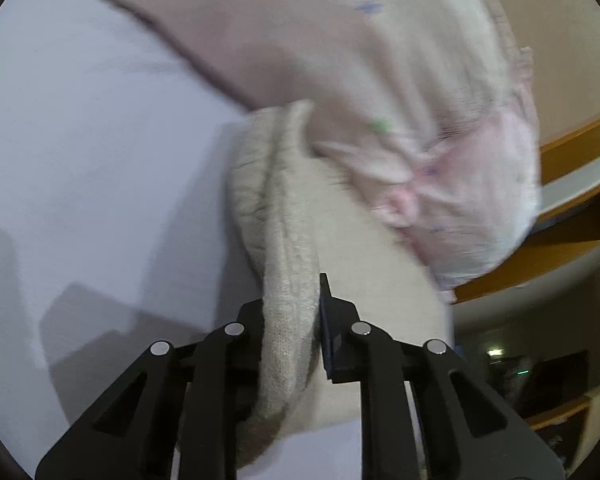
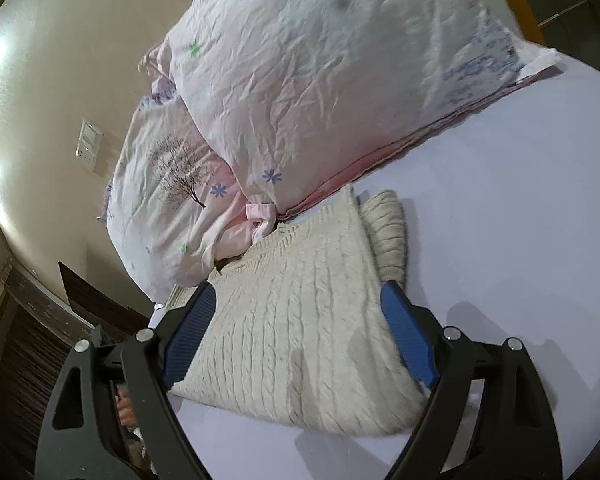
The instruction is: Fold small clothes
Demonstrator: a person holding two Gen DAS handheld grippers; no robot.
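Left wrist view: a cream cable-knit sweater (image 1: pixel 288 264) runs up the middle of the frame from the bottom, and the left gripper (image 1: pixel 292 312) is clenched on a bunched ribbed fold of it, knit pressed between the two black jaws. In the right wrist view the same sweater (image 2: pixel 300 320) lies flat in the lower centre on the pale bed sheet (image 2: pixel 520 220), with one thick rolled part, probably a sleeve or a hem, at its upper right edge. The right gripper (image 2: pixel 300 332) hangs over the cloth with its blue-padded jaws spread wide to either side of the knit body, grasping nothing. Above the sweater, filling the upper half of both views, is a pile of pink flowered bedding (image 2: pixel 320 80), touching the sweater's far edge; a wall switch plate (image 2: pixel 89 145) sits at the left. As I judge it, a fold is in hand: one edge is lifted by the left side and is to be carried over the flat body. The next move calls for laying that edge down evenly, perhaps with the right side pinning the cloth so it does not slide toward the bedding.
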